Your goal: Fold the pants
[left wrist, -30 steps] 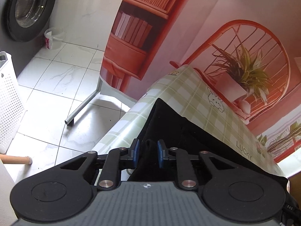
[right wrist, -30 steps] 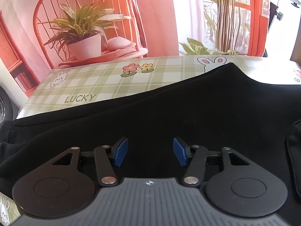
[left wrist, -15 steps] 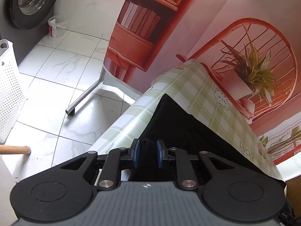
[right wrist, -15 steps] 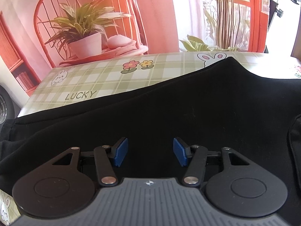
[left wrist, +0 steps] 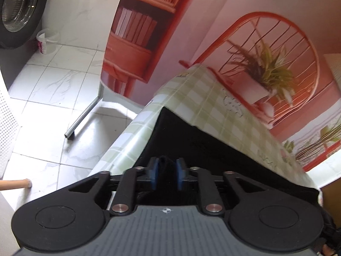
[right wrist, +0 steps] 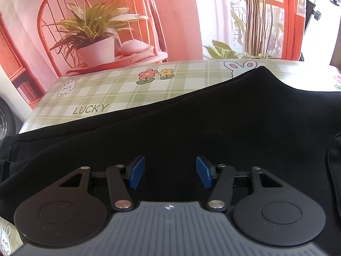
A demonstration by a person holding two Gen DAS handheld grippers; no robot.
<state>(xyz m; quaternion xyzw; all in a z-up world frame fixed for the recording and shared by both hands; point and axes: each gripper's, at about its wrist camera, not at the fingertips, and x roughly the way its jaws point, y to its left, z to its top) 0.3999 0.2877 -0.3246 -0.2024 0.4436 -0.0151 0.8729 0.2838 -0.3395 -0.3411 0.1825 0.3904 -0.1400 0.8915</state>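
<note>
The left gripper (left wrist: 167,173) has just been opening its jaws, a black fold of the pants (left wrist: 204,149) bunched between them. The right gripper (right wrist: 170,171) hangs spread over the pants (right wrist: 213,123), gripping nothing. Beyond lies the checked tablecloth (right wrist: 119,89).

Both wrist views look down, close, sharing the pants (left wrist: 191,145).

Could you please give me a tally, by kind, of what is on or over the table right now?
Black pants: 1
Checked tablecloth: 1
Grippers: 2, left gripper and right gripper
Total: 4
</note>
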